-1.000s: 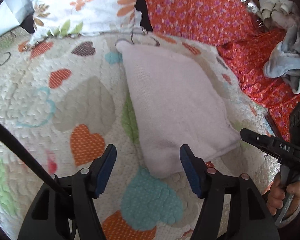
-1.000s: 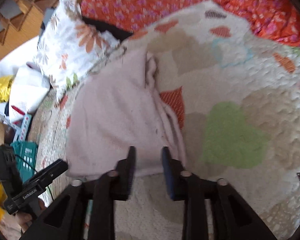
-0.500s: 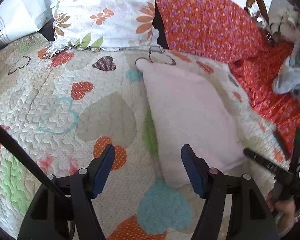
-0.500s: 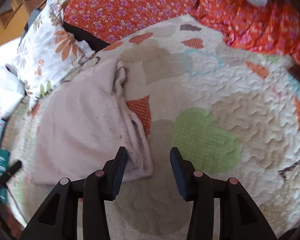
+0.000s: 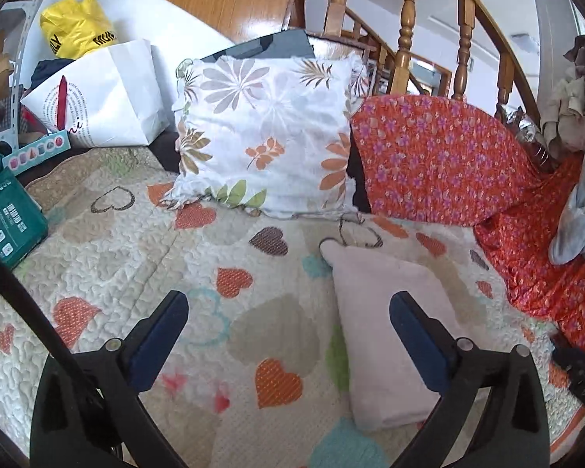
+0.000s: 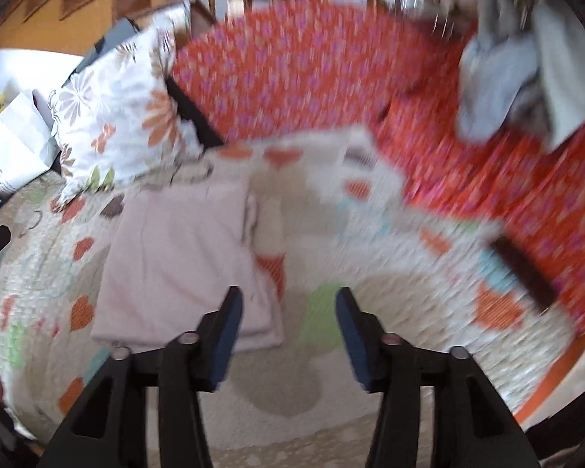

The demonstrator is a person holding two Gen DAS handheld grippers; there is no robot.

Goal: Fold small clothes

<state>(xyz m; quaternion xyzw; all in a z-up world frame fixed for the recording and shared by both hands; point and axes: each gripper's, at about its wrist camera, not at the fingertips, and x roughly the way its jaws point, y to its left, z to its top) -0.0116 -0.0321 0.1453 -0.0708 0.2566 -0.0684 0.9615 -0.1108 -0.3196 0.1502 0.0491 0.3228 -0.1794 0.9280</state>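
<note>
My left gripper [image 5: 288, 316] hangs with its black arms and blue-padded fingers spread wide, holding nothing; my right gripper [image 6: 288, 312] is parted too, less widely, and also empty. Both hover above the quilt [image 5: 144, 257], a cream, stippled cover stitched with hearts in orange, taupe, teal and green. The right wrist view is smeared by blur, so fine detail there is lost.

Just past my fingertips lies the pink garment [image 5: 390, 331], a soft, fleecy piece folded into a flat oblong. In the left view its long axis runs away from me, near end broad, far end narrowing to a corner that points toward the pillow; my right-hand finger covers part of its edge. In the right view the same garment [image 6: 175, 257] sits left of the opening, layered edges showing along its right side.

Beyond it a square floral pillow [image 5: 269, 136] leans upright, frilled at the rim. To the right, an orange flowered cloth [image 5: 440, 160] drapes down, with a grey crumpled garment [image 5: 577, 230] on it. Farther left stand a white paper bag [image 5: 109, 97], a yellow plastic bag [image 5: 78, 31] and a green box [image 5: 7, 218]. Turned wooden balusters [image 5: 407, 19] rise behind.
</note>
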